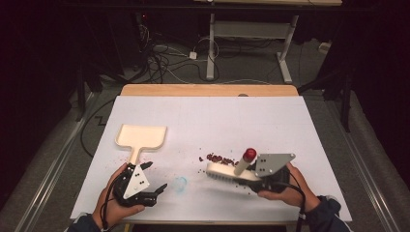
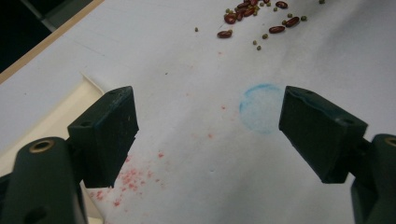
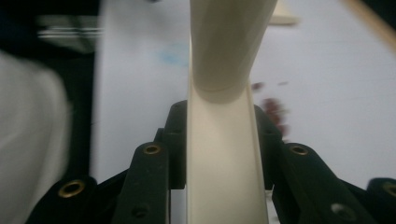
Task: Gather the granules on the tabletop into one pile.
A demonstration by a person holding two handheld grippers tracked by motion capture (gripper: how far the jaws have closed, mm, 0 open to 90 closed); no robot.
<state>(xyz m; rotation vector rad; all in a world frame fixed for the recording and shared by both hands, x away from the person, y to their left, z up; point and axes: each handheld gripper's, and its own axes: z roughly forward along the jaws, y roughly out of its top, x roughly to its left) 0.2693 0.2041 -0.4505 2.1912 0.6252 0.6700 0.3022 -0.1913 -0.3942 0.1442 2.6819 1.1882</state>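
The white-covered table (image 1: 208, 121) spreads out in front of me, with the cream dustpan (image 1: 141, 137) lying flat at the left, its handle pointing near toward my left hand, and a scatter of red beans (image 1: 216, 157) and small green ones just right of centre. My guess is that I am meant to sweep those beans into the pan, and the risk is plain: the dustpan is well apart from the pile, so a hard stroke with the brush (image 1: 227, 172) could flick beans across the sheet or off the near edge, and an unheld pan could slide away when the bristles push against it. My right gripper (image 1: 263, 181) is clamped on the brush's cream body, jaws pressed against both its sides, the red-capped handle rising up and the bristles just near of the beans. My left gripper (image 2: 205, 135) is spread wide and holds nothing, hovering over a faint blue ring (image 2: 261, 108) on the sheet, the dustpan's edge just beside its left jaw.
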